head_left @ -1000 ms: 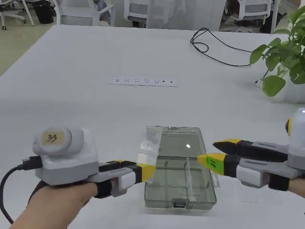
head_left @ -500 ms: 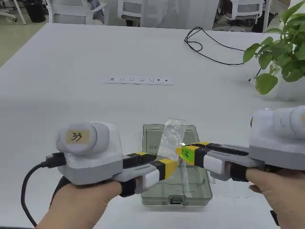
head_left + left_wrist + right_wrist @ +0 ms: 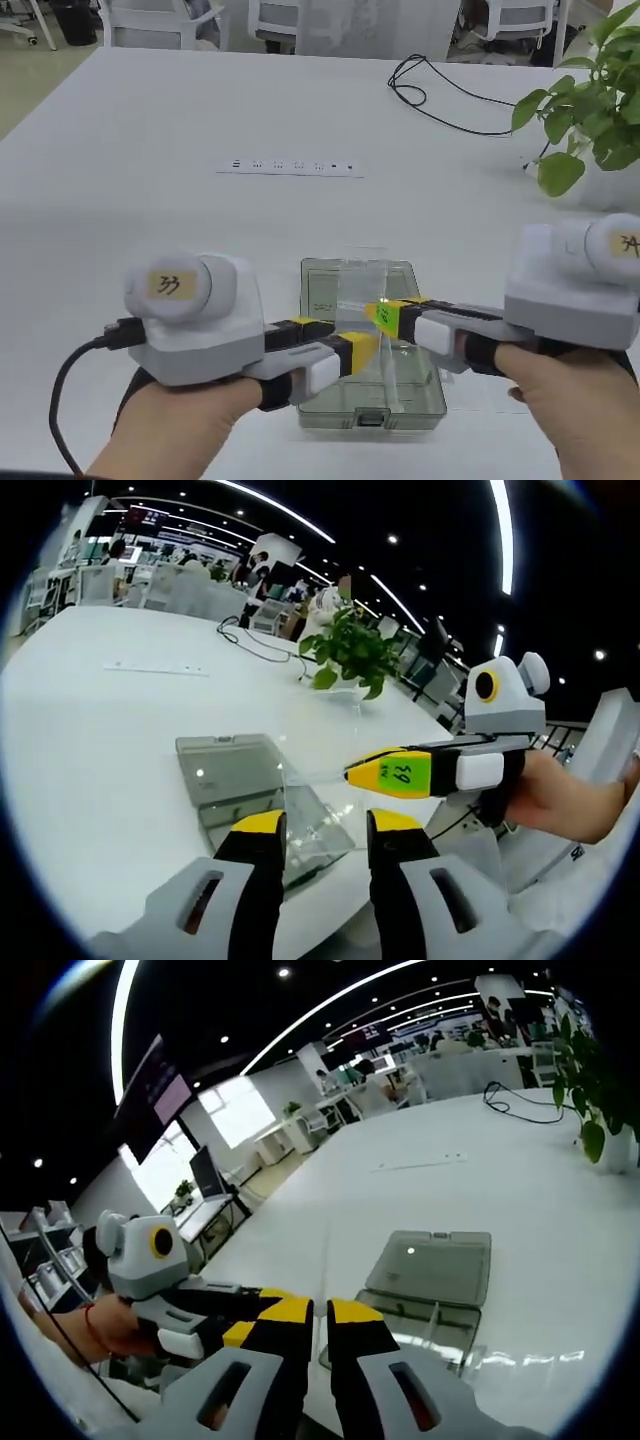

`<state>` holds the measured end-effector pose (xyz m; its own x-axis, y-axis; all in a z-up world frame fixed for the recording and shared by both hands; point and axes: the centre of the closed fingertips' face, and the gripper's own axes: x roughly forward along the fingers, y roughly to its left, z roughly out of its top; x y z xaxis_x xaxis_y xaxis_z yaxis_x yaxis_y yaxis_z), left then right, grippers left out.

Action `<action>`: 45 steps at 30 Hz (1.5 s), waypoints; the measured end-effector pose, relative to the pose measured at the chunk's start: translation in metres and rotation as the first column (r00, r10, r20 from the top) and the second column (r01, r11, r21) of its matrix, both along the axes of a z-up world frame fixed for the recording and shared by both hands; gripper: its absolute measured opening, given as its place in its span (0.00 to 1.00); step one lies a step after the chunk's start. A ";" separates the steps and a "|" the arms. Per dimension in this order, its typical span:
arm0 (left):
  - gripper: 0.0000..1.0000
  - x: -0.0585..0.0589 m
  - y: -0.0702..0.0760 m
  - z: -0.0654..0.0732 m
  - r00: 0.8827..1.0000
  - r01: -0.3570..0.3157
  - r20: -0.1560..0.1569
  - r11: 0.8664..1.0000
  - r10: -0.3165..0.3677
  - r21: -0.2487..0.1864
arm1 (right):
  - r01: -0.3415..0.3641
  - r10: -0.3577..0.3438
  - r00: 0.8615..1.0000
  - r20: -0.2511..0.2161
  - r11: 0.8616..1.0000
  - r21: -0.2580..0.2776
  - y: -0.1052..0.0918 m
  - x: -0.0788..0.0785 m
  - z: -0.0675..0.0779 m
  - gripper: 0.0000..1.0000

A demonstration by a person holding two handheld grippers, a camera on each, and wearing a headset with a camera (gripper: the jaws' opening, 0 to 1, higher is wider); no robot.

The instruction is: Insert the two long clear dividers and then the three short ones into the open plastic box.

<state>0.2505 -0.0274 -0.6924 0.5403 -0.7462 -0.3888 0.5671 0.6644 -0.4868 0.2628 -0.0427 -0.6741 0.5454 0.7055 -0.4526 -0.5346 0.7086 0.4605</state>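
The clear divider, tilted up a moment ago, now sits lower over the open box near the tabletop's front edge, pinched in the right gripper, while the left gripper has its jaws apart, so slotting it in looks next.

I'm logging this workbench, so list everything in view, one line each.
Table: one, white, under everything.
Plastic box: one, clear grey, open, near the table's front edge.
Fitted divider: at least one, clear, upright inside the box.
Held divider: one, clear, above the box.
Power strip: one, white, mid-table.
Cable: one, black, far right of the table.
Plant: one, green, right edge.
Chairs: several, pale, beyond the table.
Hands: two, left and right, each holding a gripper.
Left tongs: yellow-tipped, jaws apart.
Right tongs: yellow-tipped, shut on the held divider.
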 end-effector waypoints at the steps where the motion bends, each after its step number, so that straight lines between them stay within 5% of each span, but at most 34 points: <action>1: 0.33 0.000 -0.001 0.001 1.000 -0.001 -0.001 1.000 0.001 -0.009 | -0.005 0.005 1.000 0.002 1.000 -0.005 0.000 0.000 0.000 0.06; 8: 0.33 -0.002 -0.003 0.003 0.999 0.041 0.026 0.999 -0.041 0.008 | -0.004 0.004 1.000 -0.021 1.000 0.006 0.001 0.002 0.001 0.06; 19: 0.45 -0.006 0.018 -0.002 0.988 0.109 0.099 0.991 -0.117 0.082 | -0.001 0.003 0.997 -0.075 1.000 0.021 0.001 0.010 0.007 0.07; 27: 0.59 -0.011 0.035 -0.009 0.968 0.187 0.145 0.973 -0.206 0.139 | -0.005 0.005 0.994 -0.113 1.000 -0.005 -0.002 0.022 0.006 0.07; 34: 0.74 -0.018 0.044 -0.016 0.941 0.256 0.169 0.944 -0.293 0.208 | 0.005 -0.012 0.986 -0.165 0.999 -0.042 -0.001 0.027 0.004 0.07; 39: 0.82 -0.022 0.046 -0.021 0.922 0.302 0.177 0.924 -0.346 0.233 | 0.016 -0.037 0.972 -0.231 0.996 -0.089 -0.005 0.029 -0.005 0.07; 45: 0.91 -0.024 0.046 -0.025 0.896 0.349 0.190 0.901 -0.402 0.258 | 0.055 -0.096 0.938 -0.334 0.990 -0.129 -0.011 0.030 -0.016 0.07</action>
<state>0.2260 0.0185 -0.7172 0.3303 -0.8253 -0.4579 0.8741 0.4506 -0.1816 0.2931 -0.0537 -0.6905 0.3949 0.5998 -0.6960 -0.3042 0.8001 0.5170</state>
